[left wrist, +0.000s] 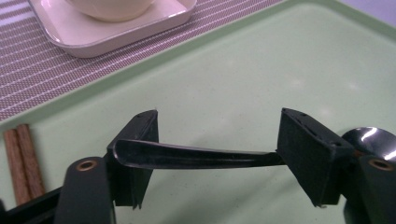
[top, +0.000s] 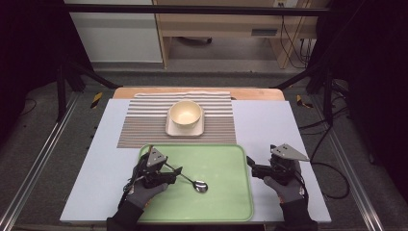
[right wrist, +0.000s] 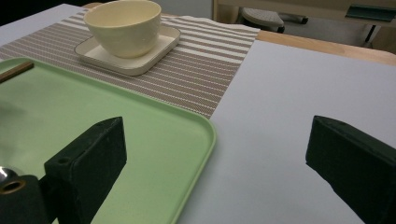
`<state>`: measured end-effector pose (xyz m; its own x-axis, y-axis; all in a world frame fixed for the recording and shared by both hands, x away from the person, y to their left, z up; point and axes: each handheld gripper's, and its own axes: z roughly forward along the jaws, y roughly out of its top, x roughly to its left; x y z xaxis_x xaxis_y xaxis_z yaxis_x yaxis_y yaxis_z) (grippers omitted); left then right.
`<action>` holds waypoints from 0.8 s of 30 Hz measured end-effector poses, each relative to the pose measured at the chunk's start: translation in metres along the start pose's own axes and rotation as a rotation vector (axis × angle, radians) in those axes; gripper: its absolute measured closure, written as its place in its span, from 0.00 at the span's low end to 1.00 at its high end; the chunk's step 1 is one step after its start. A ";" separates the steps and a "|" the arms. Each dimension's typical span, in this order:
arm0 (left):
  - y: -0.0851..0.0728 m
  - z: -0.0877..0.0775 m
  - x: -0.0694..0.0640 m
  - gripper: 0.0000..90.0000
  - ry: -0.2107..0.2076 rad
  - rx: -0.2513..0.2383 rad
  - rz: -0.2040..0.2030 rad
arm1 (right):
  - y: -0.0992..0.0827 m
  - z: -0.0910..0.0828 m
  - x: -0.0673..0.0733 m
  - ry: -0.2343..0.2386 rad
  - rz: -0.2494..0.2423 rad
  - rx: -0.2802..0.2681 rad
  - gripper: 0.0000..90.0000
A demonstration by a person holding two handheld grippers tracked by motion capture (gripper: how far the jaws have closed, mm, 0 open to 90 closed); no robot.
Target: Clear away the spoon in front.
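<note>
A dark metal spoon lies on the green tray, its bowl toward the tray's middle. My left gripper is low over the tray's left part. In the left gripper view the spoon's handle runs across the gap from one jaw to the other, and the gripper stands open around it, the pads not pressing on it. My right gripper hovers open by the tray's right edge. Its jaws straddle the tray rim with nothing between them.
A cream bowl sits on a square cream plate on a striped placemat beyond the tray. A pair of brown chopsticks lies at the tray's far left corner. The white table has room right of the mat.
</note>
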<state>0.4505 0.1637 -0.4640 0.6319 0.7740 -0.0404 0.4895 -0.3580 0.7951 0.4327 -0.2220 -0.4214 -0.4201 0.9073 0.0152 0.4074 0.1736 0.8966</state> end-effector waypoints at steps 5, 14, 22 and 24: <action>-0.001 0.005 -0.001 0.25 -0.001 0.032 0.014 | 0.000 0.000 0.000 0.001 0.001 0.000 0.06; -0.002 0.011 -0.003 0.15 -0.013 0.084 0.018 | 0.000 0.000 0.000 0.000 -0.001 0.001 0.06; -0.002 0.012 -0.005 0.09 -0.019 0.126 0.028 | 0.000 0.000 0.000 0.000 -0.002 0.001 0.06; -0.001 0.012 -0.005 0.09 -0.018 0.127 0.037 | 0.000 -0.001 0.000 -0.001 -0.004 -0.002 0.06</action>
<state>0.4536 0.1541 -0.4718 0.6608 0.7501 -0.0245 0.5372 -0.4500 0.7134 0.4323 -0.2219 -0.4209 -0.4209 0.9071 0.0114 0.4042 0.1762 0.8975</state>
